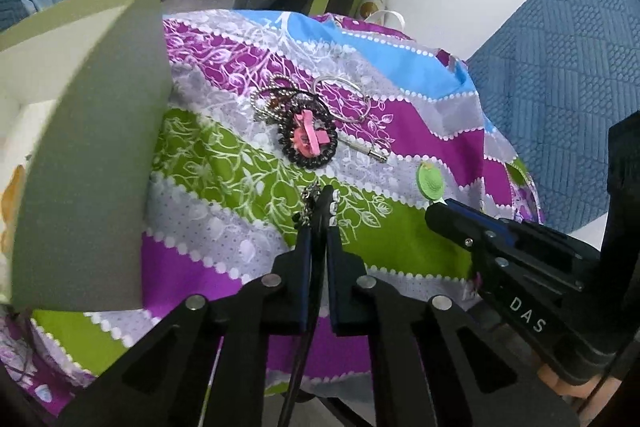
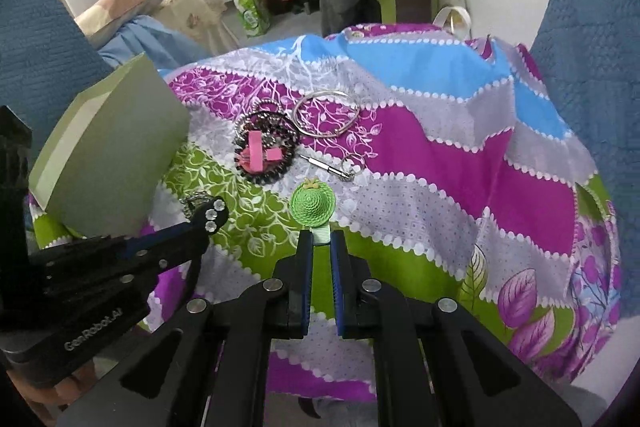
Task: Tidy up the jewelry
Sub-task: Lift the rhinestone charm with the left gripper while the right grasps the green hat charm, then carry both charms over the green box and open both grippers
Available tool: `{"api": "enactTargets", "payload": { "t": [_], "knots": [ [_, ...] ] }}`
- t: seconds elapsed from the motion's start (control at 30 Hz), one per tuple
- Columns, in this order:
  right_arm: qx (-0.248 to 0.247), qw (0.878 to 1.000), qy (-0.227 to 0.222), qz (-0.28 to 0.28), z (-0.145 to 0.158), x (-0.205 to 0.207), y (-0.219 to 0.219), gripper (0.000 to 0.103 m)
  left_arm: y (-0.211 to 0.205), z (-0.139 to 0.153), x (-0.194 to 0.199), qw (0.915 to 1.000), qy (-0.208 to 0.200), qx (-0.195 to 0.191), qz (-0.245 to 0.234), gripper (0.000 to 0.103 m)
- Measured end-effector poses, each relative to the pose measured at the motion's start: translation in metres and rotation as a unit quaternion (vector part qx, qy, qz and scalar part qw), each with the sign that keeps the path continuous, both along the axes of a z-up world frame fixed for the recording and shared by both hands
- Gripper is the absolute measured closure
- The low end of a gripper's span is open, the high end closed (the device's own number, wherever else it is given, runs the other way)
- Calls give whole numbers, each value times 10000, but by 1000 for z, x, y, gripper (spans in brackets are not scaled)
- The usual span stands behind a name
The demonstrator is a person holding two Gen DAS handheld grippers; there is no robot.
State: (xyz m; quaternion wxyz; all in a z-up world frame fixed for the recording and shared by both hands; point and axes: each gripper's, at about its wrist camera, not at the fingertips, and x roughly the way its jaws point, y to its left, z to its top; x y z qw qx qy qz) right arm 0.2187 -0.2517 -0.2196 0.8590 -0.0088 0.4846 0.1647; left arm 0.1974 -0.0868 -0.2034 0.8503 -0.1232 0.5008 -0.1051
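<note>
Rhinestone chain (image 1: 310, 205) hangs pinched at the tips of the left hand-held gripper (image 1: 323, 203), low over the patterned cloth (image 1: 224, 163) beside a green box (image 1: 92, 163). Right-wrist view: the right hand-held gripper (image 2: 321, 239) clamps the ribbon of a green woven hat clip (image 2: 313, 205).

My two handheld tools: left matte-black plastic two-finger gripper (image 1: 320, 205), right matte-black plastic two-finger gripper (image 2: 321, 241) — blue ribbed pads, round silver pivot screws, white lettering "DAS" and "GenRobot.AI" on housings, thin black cable beneath.
</note>
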Motion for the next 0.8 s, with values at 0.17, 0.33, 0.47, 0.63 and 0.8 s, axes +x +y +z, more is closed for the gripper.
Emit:
{"api": "enactTargets", "payload": {
  "t": [0.17,0.33,0.47,0.63,0.8],
  "knots": [
    [39,9999,20,-110,8,-11,7,96,12,11,-6,9999,62,-116,53,96],
    [-7,9997,-150,-190,28,-26,13,96,17,33,-17,9999,-18,-78,-74,96],
    [15,9990,-309,-337,49,-35,10,96,23,54,-26,9997,-40,-198,-130,96],
    [133,9978,-482,-443,78,-43,7,96,29,89,-32,9992,-237,-200,-247,96],
    [217,9956,-782,-458,117,-47,13,96,33,125,-33,9983,-466,-54,-349,96]
  ]
}}
